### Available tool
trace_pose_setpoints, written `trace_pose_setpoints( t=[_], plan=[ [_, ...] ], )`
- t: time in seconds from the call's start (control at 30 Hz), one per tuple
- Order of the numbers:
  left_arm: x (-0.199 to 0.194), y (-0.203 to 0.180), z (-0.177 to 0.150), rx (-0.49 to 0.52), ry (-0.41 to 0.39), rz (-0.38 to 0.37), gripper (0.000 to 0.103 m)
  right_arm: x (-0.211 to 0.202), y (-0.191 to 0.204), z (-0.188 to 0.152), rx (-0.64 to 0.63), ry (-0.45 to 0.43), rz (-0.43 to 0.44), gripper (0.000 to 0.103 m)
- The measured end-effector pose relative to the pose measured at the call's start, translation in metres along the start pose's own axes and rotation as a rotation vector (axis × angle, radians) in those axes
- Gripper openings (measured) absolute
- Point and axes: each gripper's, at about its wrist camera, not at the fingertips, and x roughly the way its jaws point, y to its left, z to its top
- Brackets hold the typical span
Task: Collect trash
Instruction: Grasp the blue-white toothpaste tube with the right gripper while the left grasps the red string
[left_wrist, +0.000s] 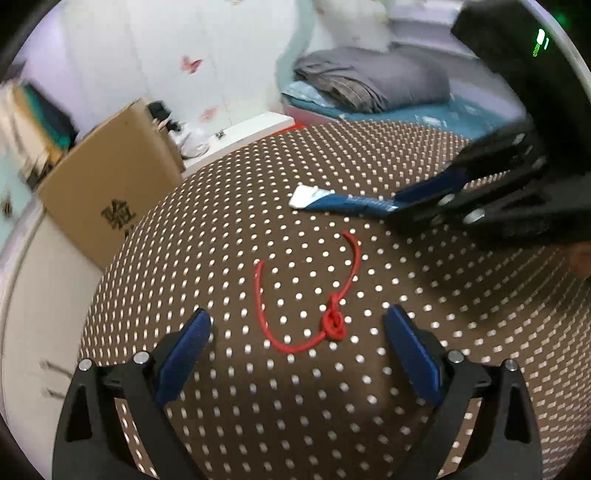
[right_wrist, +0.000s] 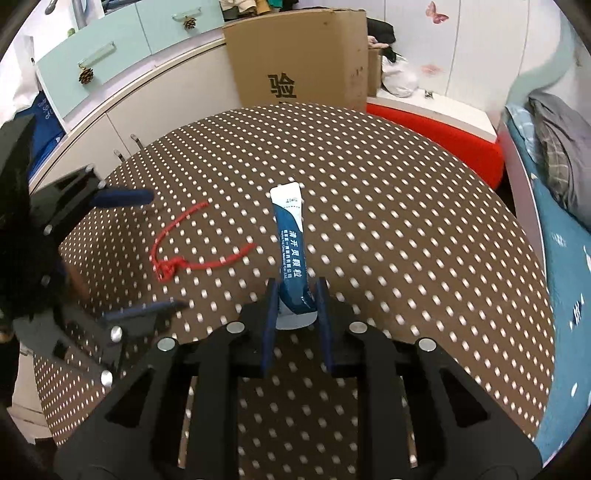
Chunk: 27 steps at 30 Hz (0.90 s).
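A knotted red string (left_wrist: 334, 325) (right_wrist: 166, 271) lies on the brown white-dotted tablecloth (left_wrist: 406, 295) (right_wrist: 406, 221). My left gripper (left_wrist: 297, 314) (right_wrist: 164, 251) stands open low over the cloth, one blue finger on each side of the string, neither touching it. A blue and white sachet (left_wrist: 332, 201) (right_wrist: 291, 236) lies further along the cloth. My right gripper (right_wrist: 295, 284) (left_wrist: 393, 206) is shut on its near end, which curls up between the pads. The sachet's white far end rests on the cloth.
A tall cardboard box (left_wrist: 110, 192) (right_wrist: 295, 55) stands past the table's far edge. Beside it are a red seat (right_wrist: 443, 129) and white cabinets with mint drawers (right_wrist: 110, 48). A bed with a folded grey blanket (left_wrist: 369, 81) (right_wrist: 561, 147) runs along one side.
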Motion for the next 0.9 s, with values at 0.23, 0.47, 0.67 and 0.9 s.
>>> trace_pose_setpoints(
  t=[0.23,0.47,0.67,0.9],
  plan=[
    [-0.001,0.002,0.005,0.025,0.049,-0.208,0.029,-0.003,-0.004,0.002,0.001,-0.019,0.005,0.039],
    [-0.015,0.001,-0.010,-0.068,0.068,-0.211,0.006,0.012,0.008,0.013,-0.047,-0.016,-0.029,0.015],
    [-0.039,-0.003,-0.023,-0.167,0.027,-0.187,0.006,-0.017,-0.004,-0.011,0.036,-0.077,0.007,0.014],
    [-0.072,-0.020,-0.011,-0.237,-0.056,-0.162,0.006,-0.083,-0.035,-0.043,0.129,-0.193,-0.020,0.014]
  ],
)
